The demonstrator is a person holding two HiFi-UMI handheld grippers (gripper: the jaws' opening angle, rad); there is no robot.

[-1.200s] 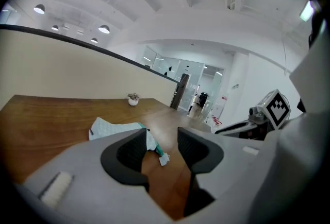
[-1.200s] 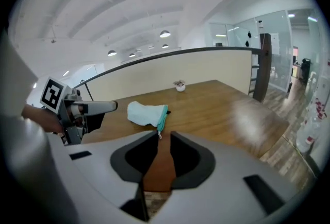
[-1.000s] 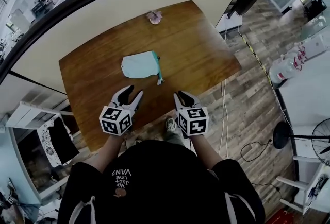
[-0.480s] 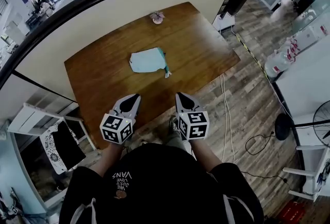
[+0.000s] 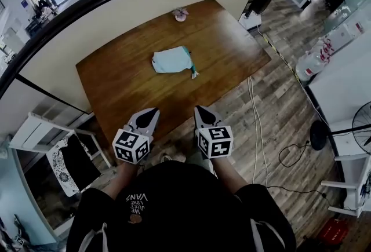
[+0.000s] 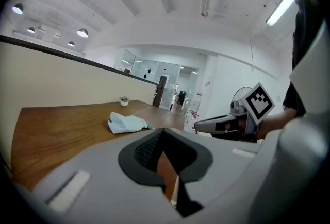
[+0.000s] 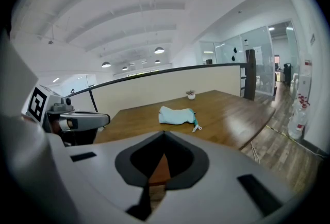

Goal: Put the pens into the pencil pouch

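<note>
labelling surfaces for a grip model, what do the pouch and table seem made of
Pencil pouch: likely soft fabric, matte light teal; it lies slumped and creased. Table: wood or wood veneer, brown with grain streaks; smooth, slightly glossy, since it mirrors light in the right gripper view.

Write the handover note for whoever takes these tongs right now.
Left tongs: shut, empty, at the near edge of the table.
Right tongs: shut, empty, alongside.
Pouch: lies mid-table, apart from both tongs. A small pot stands at the far edge.
Done: no loose pens show anywhere, so they are probably packed. Whether the zip is closed cannot be told.
Left: check the pouch, and zip it if it is open.
</note>
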